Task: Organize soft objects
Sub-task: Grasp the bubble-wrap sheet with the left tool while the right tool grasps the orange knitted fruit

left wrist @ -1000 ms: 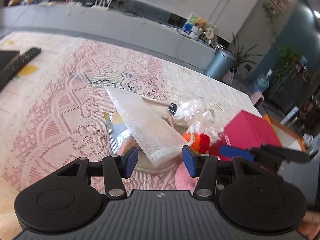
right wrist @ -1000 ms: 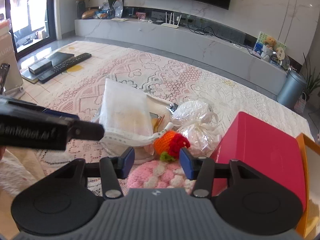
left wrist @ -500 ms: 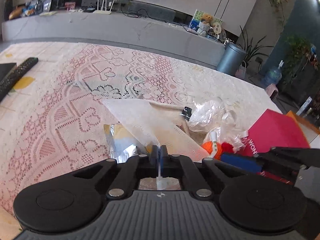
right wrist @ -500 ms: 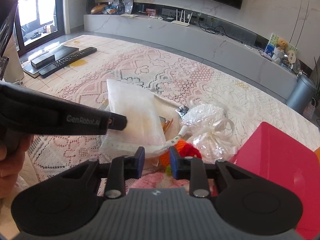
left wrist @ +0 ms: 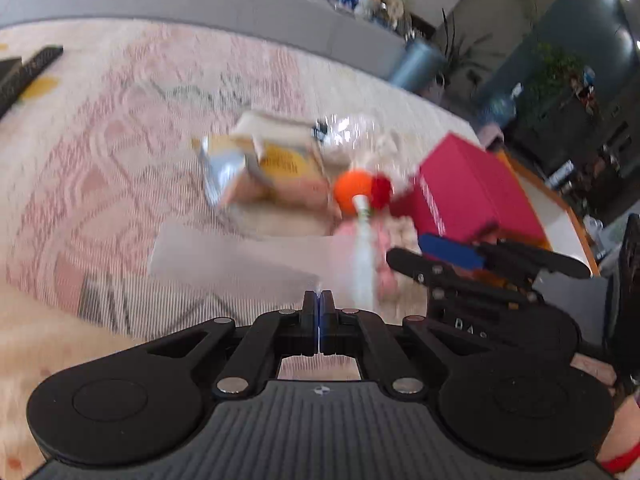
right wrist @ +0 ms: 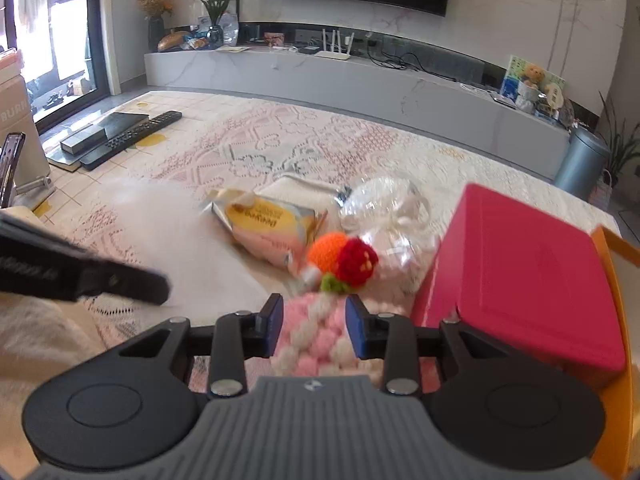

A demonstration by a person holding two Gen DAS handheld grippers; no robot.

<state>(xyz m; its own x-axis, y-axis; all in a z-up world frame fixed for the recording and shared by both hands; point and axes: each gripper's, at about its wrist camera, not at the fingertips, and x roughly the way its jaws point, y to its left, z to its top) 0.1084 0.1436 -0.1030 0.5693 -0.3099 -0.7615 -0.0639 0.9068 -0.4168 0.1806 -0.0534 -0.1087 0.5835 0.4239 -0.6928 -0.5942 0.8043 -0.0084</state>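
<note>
My left gripper [left wrist: 319, 300] is shut on the edge of a white mesh bag [left wrist: 232, 256], which trails blurred to the left over the lace cloth. In the right wrist view the bag [right wrist: 192, 248] lies in front of the left gripper's black finger [right wrist: 120, 284]. My right gripper [right wrist: 314, 316] has a pink-and-white knitted piece [right wrist: 316, 340] filling the gap between its blue pads; its jaws are opening. Just beyond sit an orange-and-red knitted ball [right wrist: 340, 256], a yellow snack packet [right wrist: 268, 216] and a clear plastic bag [right wrist: 388, 208].
A red box [right wrist: 520, 272] stands close on the right, with an orange-rimmed tray [right wrist: 616, 256] behind it. Remotes [right wrist: 132, 136] and a phone on a stand [right wrist: 10, 160] sit at the far left of the lace-covered table [right wrist: 280, 148].
The left gripper closed on the white bag's edge and drew it off the pile, uncovering the yellow packet. The right gripper's jaws narrowed, then widened a little around the pink knitted piece.
</note>
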